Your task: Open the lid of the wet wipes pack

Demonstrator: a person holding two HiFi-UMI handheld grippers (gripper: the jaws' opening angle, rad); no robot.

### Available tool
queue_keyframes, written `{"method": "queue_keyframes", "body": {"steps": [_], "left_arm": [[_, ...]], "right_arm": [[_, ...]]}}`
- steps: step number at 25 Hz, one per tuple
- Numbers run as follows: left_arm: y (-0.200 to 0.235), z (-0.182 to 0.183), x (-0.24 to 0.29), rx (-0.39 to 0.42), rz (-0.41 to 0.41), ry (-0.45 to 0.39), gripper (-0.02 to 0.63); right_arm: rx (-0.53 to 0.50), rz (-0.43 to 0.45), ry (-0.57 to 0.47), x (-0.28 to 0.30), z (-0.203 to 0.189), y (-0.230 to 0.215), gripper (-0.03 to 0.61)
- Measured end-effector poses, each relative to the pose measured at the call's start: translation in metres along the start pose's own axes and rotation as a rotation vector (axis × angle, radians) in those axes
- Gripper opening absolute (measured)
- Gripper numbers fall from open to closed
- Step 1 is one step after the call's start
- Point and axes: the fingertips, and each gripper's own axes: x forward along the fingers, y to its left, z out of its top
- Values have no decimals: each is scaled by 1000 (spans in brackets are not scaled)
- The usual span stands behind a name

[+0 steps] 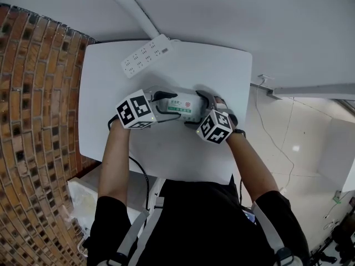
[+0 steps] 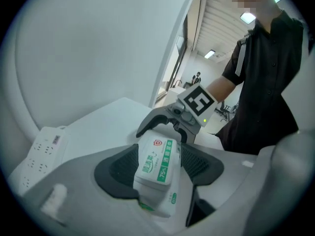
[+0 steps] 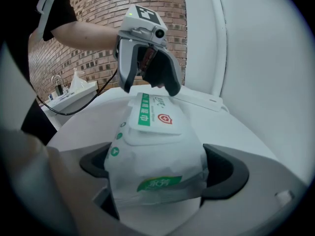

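The wet wipes pack [image 1: 183, 107] is white with green print and lies mid-table, its flip lid [image 3: 153, 113] flat and closed on top. My left gripper [image 1: 165, 106] holds the pack's left end, and in the left gripper view its dark pads [image 2: 119, 167] press both sides of the pack [image 2: 158, 167]. My right gripper [image 1: 198, 111] holds the opposite end. In the right gripper view the pack [image 3: 156, 168] bulges between the right gripper's jaws. Each gripper shows in the other's view: the left gripper [image 3: 147, 77] and the right gripper [image 2: 166, 126].
A white power strip [image 1: 145, 54] lies at the far left of the white table [image 1: 166, 148], also visible as the power strip [image 2: 42, 149]. A brick wall [image 1: 33, 121] stands to the left. A black cable [image 1: 141, 173] hangs off the near edge.
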Motion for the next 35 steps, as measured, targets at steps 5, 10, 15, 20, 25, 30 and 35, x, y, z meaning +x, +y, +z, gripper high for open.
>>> {"method": "queue_keyframes", "body": {"steps": [5, 10, 15, 20, 25, 30, 35], "left_arm": [[17, 23, -23, 68, 120, -92, 281], [-6, -3, -25, 167, 102, 33, 284], [2, -30, -16, 259, 211, 91, 282], [12, -18, -16, 265, 246, 59, 279], [15, -10, -21, 245, 232, 36, 279], [34, 16, -39, 193, 296, -99, 267], [50, 17, -27, 197, 318, -75, 267]], "right_arm": [[4, 3, 11, -2, 0, -1, 546], [10, -3, 21, -1, 0, -1, 546], [9, -12, 26, -1, 0, 0, 546], [22, -25, 31, -2, -1, -2, 546], [31, -28, 31, -2, -2, 0, 546], [24, -31, 32, -3, -2, -1, 545], [18, -39, 32, -5, -3, 0, 545]]}}
